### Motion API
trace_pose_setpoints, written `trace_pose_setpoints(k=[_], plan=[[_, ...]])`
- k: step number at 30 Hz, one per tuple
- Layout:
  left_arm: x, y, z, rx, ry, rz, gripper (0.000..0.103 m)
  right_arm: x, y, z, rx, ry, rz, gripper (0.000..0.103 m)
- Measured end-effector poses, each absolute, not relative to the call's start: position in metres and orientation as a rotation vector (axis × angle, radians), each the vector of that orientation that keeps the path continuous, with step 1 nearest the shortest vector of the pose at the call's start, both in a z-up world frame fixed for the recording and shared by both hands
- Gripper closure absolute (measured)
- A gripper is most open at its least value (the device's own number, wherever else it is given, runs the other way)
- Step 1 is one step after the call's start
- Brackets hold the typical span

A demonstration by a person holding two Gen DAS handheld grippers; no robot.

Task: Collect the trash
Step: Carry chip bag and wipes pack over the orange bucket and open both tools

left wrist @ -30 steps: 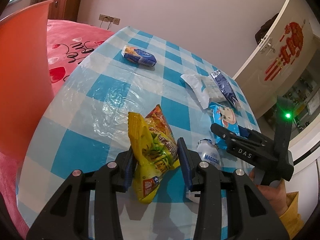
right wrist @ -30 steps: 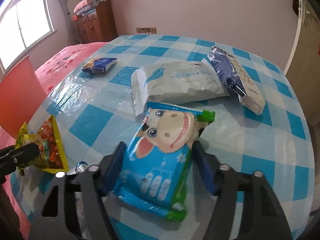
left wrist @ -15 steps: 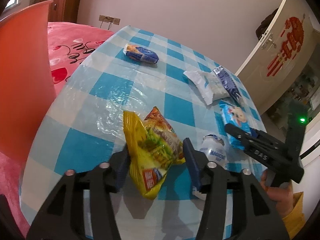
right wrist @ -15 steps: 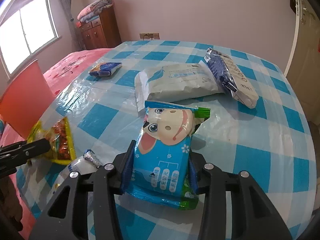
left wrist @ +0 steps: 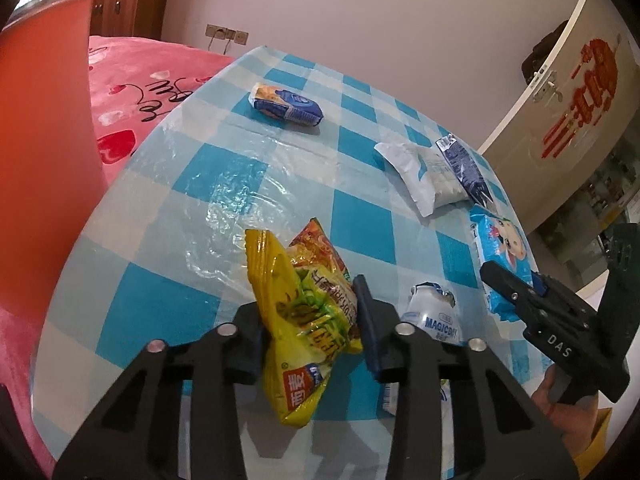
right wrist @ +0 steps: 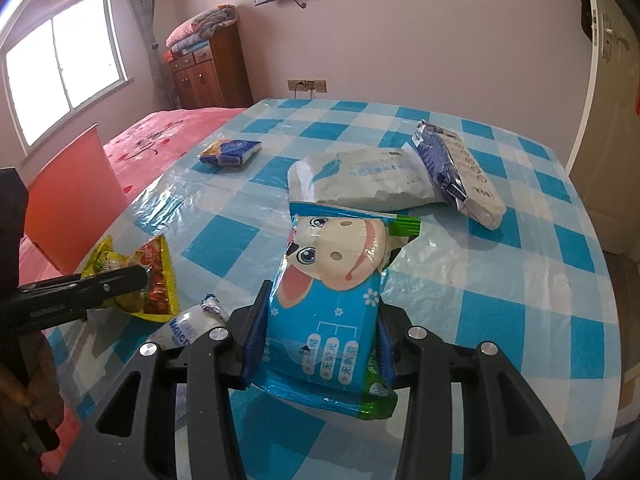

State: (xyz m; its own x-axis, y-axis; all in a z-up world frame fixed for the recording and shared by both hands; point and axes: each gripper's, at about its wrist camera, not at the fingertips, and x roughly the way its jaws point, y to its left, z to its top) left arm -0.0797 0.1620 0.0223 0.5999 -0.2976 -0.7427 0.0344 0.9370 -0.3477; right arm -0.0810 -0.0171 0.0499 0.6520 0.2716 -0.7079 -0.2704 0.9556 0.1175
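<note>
My left gripper (left wrist: 310,320) is shut on a yellow snack bag (left wrist: 304,316) and holds it above the blue checked table (left wrist: 208,184). My right gripper (right wrist: 320,340) is shut on a blue cartoon-cow packet (right wrist: 332,300), lifted off the table. The cow packet (left wrist: 500,256) and right gripper (left wrist: 516,288) also show in the left wrist view. The snack bag (right wrist: 156,280) shows in the right wrist view, in the left gripper (right wrist: 132,276). A small white bottle (left wrist: 434,316) lies near the front edge.
A blue-and-orange packet (left wrist: 286,106), a white pouch (right wrist: 360,178) and a dark blue packet (right wrist: 456,172) lie further back on the table. An orange chair back (left wrist: 44,112) stands at the left, with a pink bed (left wrist: 148,76) behind. A door (left wrist: 568,80) is at the right.
Both grippers have lifted their packets up off the table. The right gripper closed onto the cow packet and raised it; the left rose with the snack bag.
</note>
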Motion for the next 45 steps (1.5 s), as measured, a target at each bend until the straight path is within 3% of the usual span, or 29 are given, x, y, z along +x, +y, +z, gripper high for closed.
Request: trace_pose_setpoints(k=[5,24,37,45], plan=[[-0.085,0.166,0.025,-0.334,0.894,-0.203,0.075,-0.086,-0.016,0.058,0.008,0.797,0.318,0.058],[-0.119,0.212,0.095,-0.402,0.674,-0.205,0.077,-0.096,0.023,0.106,0.084,0.771,0.478,0.058],[-0.145,0.292,0.159,-0.403,0.476,-0.018,0.076,-0.081,0.112,0.165,0.066,0.736,0.735,0.058],[-0.139,0.349,0.163,-0.420,0.450,0.146,0.076,-0.061,0.194,0.195,0.022,0.720,0.888,0.058]])
